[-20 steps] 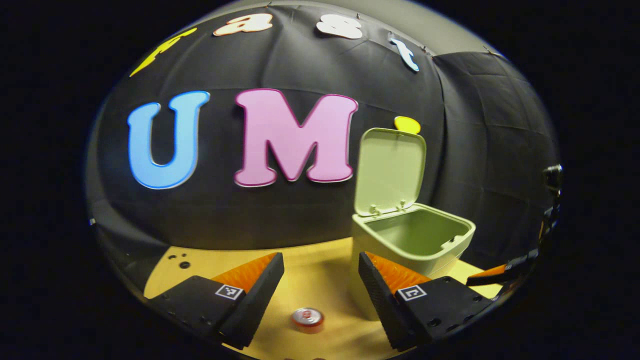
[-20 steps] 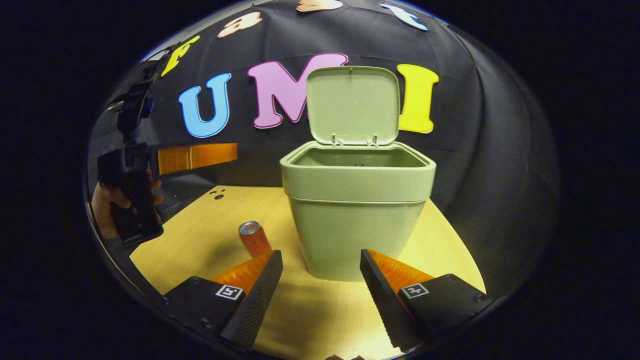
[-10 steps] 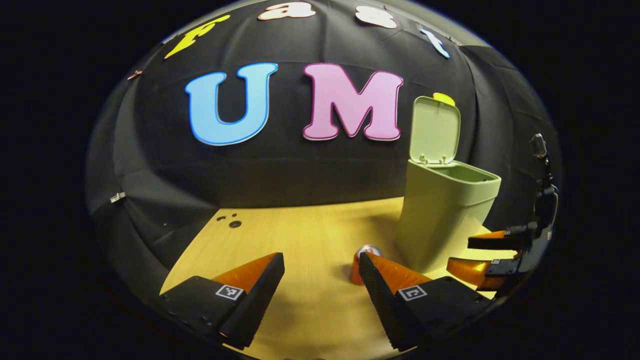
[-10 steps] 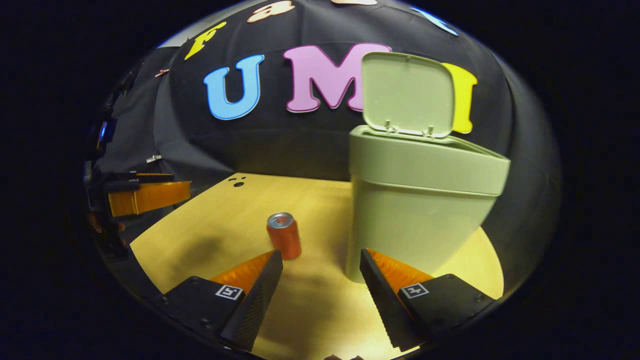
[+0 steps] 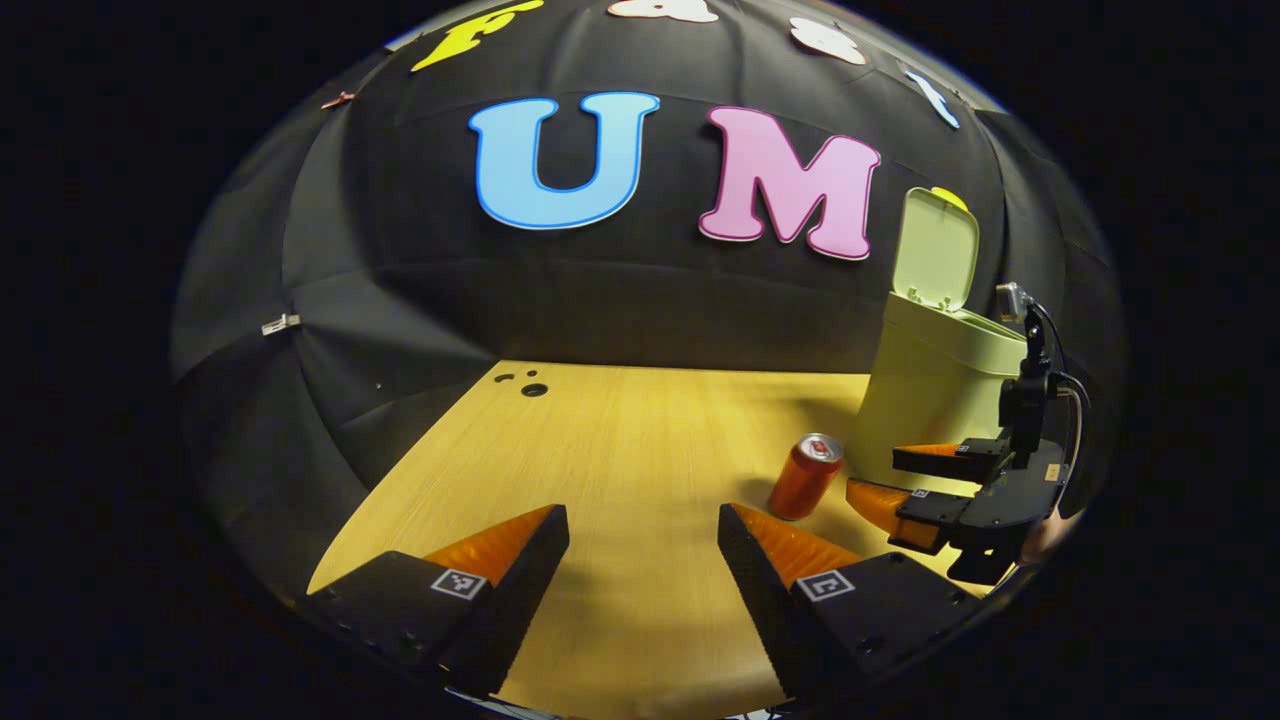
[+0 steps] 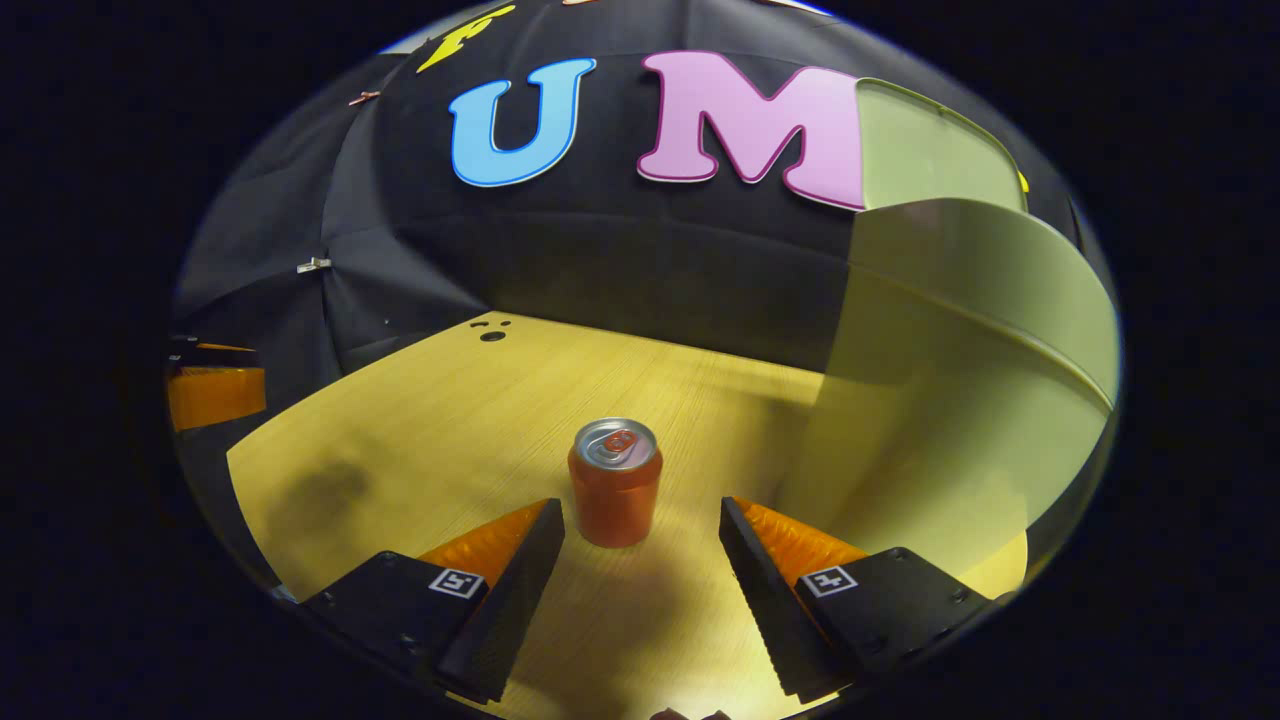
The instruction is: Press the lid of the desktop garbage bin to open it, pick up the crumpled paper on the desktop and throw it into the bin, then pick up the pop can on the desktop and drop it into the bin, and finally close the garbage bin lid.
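Observation:
An orange pop can (image 6: 615,482) stands upright on the wooden desktop (image 6: 450,420), just ahead of my right gripper (image 6: 642,545) and centred on its gap. That gripper is open, fingers apart from the can. The pale green bin (image 6: 960,400) rises close on the right, its lid (image 6: 925,150) up. In the left gripper view the can (image 5: 805,476) stands by the bin (image 5: 930,385), whose lid (image 5: 935,250) is raised, with the right gripper (image 5: 885,480) beside the can. My left gripper (image 5: 642,545) is open over bare desktop (image 5: 620,450), holding nothing.
Small dark holes (image 5: 527,385) mark the desktop's far left corner. The black cloth wall closes in the back and left. The left gripper's fingers (image 6: 215,392) show at the left edge of the right gripper view. The bin stands near the desktop's right end.
My right gripper has swung left and come down toward the can, which now sits centred before its fingers. My left gripper has pulled back and turned left, away from the bin.

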A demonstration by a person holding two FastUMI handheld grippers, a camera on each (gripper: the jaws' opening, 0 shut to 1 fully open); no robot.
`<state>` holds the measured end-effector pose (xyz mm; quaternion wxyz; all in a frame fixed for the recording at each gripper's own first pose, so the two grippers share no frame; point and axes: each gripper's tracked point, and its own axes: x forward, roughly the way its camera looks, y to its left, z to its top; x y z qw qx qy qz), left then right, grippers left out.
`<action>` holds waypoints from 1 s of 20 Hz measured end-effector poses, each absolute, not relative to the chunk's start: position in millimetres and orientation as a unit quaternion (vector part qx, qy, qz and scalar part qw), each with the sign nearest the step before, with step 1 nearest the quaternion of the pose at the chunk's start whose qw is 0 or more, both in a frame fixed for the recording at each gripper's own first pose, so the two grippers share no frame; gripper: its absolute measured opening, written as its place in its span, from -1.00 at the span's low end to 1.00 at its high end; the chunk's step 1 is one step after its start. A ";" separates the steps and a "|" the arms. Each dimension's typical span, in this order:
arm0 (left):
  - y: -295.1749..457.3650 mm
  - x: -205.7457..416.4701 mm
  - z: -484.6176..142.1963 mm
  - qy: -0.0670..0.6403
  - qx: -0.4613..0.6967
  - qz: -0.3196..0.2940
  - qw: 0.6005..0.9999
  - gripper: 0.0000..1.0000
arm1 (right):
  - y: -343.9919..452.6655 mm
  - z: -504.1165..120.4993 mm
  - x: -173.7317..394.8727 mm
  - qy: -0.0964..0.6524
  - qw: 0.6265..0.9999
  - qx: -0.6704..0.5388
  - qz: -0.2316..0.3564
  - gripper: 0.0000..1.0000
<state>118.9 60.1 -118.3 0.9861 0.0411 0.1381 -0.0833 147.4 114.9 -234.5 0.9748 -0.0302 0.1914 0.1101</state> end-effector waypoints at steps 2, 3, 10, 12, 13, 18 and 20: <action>70.7 119.6 -121.1 0.133 0.053 -0.080 0.986 0.93 | 124.6 -244.1 157.9 0.194 0.974 -0.040 0.113 0.96; 73.3 120.5 -120.4 0.131 0.052 -0.082 0.987 0.93 | 127.7 -250.2 163.2 0.197 0.973 -0.040 0.112 0.96; 86.1 133.6 -137.7 0.144 0.044 -0.077 0.986 0.93 | 138.5 -277.7 209.0 0.213 0.973 -0.036 0.085 0.96; 87.6 135.6 -139.9 0.148 0.036 -0.075 0.986 0.93 | 139.8 -281.5 215.9 0.216 0.972 -0.031 0.082 0.96; 87.2 136.6 -140.5 0.149 0.033 -0.074 0.986 0.92 | 140.3 -283.0 218.5 0.218 0.972 -0.031 0.081 0.96; 86.9 135.7 -147.0 0.158 0.029 -0.071 0.984 0.93 | 150.1 -285.7 221.2 0.226 0.970 -0.025 0.091 0.71; 84.9 134.3 -147.0 0.159 0.030 -0.072 0.984 0.93 | 151.6 -282.6 219.3 0.228 0.969 -0.026 0.095 0.68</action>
